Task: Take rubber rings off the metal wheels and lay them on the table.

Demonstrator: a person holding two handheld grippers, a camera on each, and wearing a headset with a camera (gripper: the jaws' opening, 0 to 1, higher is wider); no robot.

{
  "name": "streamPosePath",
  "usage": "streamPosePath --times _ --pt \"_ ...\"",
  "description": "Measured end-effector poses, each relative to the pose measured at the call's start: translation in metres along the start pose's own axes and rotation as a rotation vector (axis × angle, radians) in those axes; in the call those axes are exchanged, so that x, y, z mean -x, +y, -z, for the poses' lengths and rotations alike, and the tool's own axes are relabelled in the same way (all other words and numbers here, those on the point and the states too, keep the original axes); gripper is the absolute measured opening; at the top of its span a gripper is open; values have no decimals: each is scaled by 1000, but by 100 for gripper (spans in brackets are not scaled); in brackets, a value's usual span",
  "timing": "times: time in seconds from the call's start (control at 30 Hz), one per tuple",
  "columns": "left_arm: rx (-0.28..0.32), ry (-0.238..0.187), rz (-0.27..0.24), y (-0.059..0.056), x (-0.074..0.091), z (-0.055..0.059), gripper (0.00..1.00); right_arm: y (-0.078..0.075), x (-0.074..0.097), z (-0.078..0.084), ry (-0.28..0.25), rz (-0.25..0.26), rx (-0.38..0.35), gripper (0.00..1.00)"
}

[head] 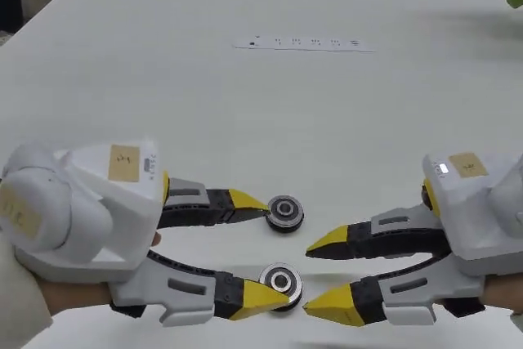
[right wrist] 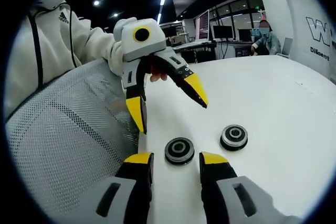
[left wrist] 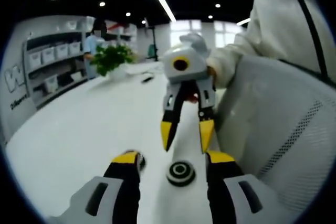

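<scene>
Holding left gripper (head: 275,251) wide open and empty, just left of the near wheel (head: 280,281), one yellow jaw tip covering that wheel's lower edge. Holding right gripper (head: 306,280) parted, gripping nothing, just right of it. Spotting a second wheel (head: 285,212) lying just beyond it on the white tabletop (head: 327,120). Struggling to tell rubber from metal.

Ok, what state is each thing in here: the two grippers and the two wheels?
left gripper: open, holding nothing.
right gripper: open, holding nothing.
near wheel: flat on the table, ungripped, ring apparently still on.
far wheel: flat on the table, ungripped, ring apparently still on.
</scene>
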State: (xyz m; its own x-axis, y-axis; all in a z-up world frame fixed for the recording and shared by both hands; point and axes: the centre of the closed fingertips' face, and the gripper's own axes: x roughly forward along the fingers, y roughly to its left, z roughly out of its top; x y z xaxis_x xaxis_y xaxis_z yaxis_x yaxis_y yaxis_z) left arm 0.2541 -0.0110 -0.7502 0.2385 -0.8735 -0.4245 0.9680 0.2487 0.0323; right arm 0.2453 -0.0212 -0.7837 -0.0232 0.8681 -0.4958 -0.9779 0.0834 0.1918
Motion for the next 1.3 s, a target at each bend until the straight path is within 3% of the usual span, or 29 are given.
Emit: streamPosePath --times 0.57,0.73,0.93,1.3 --pt "-5 54 44 -6 -17 25 31 -5 -11 16 14 3 -27 23" --pt "-14 60 40 -5 -18 28 29 -3 -13 16 10 -6 -23 21" --pt "-22 63 39 -5 -19 31 18 -4 -13 13 -4 3 -28 19" --pt "-17 68 43 -6 -21 33 15 -4 -14 12 -12 0 -35 19"
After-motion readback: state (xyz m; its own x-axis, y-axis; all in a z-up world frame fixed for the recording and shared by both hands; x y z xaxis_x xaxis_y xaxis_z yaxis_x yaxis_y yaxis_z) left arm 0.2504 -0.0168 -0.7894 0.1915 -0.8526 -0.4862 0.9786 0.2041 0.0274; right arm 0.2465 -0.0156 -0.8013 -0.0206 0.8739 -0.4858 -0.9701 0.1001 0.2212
